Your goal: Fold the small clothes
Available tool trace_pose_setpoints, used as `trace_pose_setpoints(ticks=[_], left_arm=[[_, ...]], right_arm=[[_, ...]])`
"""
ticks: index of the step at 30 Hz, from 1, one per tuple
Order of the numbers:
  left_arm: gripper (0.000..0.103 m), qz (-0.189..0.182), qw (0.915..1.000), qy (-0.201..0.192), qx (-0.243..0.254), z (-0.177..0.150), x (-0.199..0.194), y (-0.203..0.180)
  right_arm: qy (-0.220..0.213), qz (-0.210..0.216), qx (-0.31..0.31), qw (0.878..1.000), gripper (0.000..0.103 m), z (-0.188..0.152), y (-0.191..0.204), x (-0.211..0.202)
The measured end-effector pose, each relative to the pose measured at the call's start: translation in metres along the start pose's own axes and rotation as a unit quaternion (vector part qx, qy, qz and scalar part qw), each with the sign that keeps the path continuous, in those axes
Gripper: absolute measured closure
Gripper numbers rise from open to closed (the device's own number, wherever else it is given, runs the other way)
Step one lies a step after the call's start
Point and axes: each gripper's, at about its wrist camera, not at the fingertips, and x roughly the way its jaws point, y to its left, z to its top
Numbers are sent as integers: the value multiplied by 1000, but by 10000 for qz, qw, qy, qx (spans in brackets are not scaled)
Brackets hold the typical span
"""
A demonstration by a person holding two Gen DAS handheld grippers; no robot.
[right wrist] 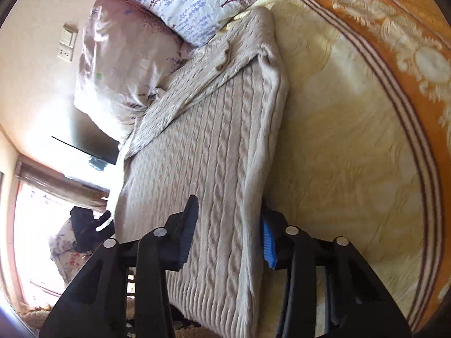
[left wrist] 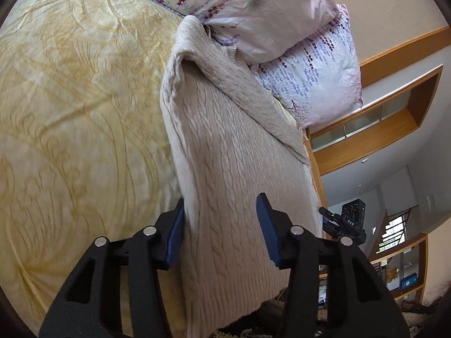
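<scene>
A beige cable-knit sweater (left wrist: 225,152) lies on the yellow bedspread (left wrist: 70,112), one sleeve folded across its upper part. My left gripper (left wrist: 222,219) is open, its blue-padded jaws straddling the sweater's near hem edge, one side edge of the knit lying against the left pad. In the right wrist view the same sweater (right wrist: 203,140) runs away from me. My right gripper (right wrist: 228,225) is open, jaws either side of the sweater's folded side edge near the hem.
Floral pillows (left wrist: 253,14) lie at the sweater's far end, also in the right wrist view (right wrist: 180,2). An orange patterned border (right wrist: 394,28) edges the bedspread (right wrist: 352,155). Wooden shelving (left wrist: 394,107) and a bright window (right wrist: 42,225) lie beyond the bed.
</scene>
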Motion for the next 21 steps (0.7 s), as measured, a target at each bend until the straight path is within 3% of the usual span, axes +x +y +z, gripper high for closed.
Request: trace_pose_setpoints(ticks=[2, 4, 7, 15, 16, 19, 21], left_arm=[[67, -172, 9998, 55, -87, -16, -3, -1], [71, -363, 9991, 101, -186, -30, -6, -1], [73, -539, 9980, 181, -276, -45, -9, -2], [74, -394, 9981, 424, -199, -58, -2, -10], [76, -349, 9982, 450, -174, -57, -1, -12], [94, -187, 9985, 523, -20, -53, 0, -21], [95, -187, 9988, 449, 83, -47, 0, -26]], right_arm=[[37, 303, 126, 9995, 78, -18, -3, -3], [99, 587, 247, 9979, 84, -35, -5, -6], [95, 792, 237, 9965, 85, -53, -2, -11], [212, 573, -80, 9981, 86, -64, 16, -4], [231, 556, -126, 9981, 87, -64, 19, -3], [163, 277, -462, 9984, 94, -65, 32, 0], [-34, 194, -677, 9975, 96, -62, 42, -2]])
